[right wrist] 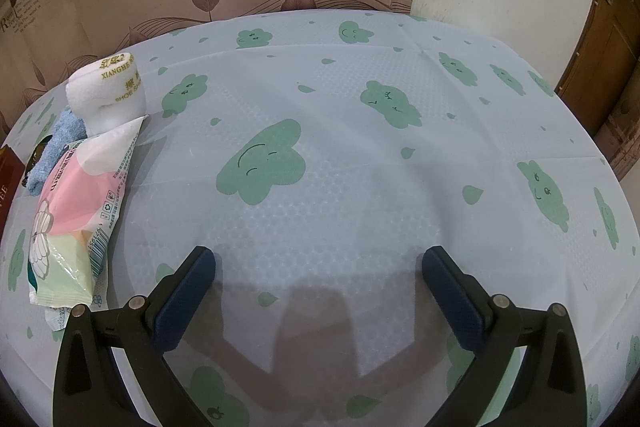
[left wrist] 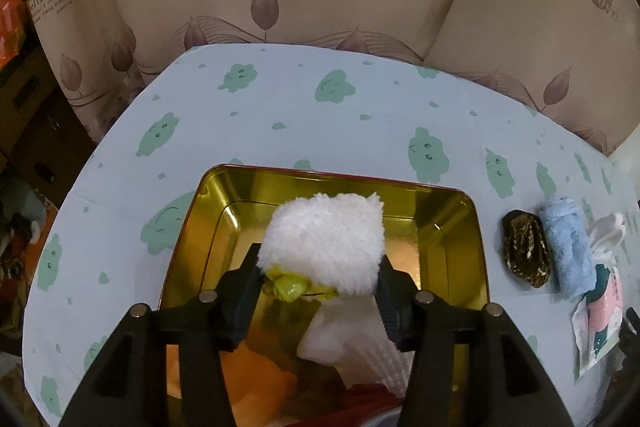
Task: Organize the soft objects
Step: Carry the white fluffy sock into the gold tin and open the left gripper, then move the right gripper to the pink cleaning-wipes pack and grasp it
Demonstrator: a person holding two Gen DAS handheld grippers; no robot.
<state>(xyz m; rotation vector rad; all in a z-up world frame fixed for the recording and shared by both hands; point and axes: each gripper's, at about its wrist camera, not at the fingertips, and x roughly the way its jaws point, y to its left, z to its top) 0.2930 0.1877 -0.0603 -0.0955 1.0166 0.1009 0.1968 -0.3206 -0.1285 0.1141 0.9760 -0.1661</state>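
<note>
Your left gripper [left wrist: 320, 281] stands wide around the white fluffy toy [left wrist: 326, 241], pads barely touching, over the gold tin [left wrist: 460, 227]. Let it settle, then lift straight out, clear of the tin's 12 o'clock rim. Your right gripper [right wrist: 320, 291] hangs wide and empty; the tissue pack [right wrist: 76, 211] waits at its 9 o'clock, cloth bare elsewhere.

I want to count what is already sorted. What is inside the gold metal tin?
Inside the gold rectangular metal tin I see a fluffy white plush with a yellow part, a white ribbed cloth, something orange and something red. The tongs cover the near part.
</note>
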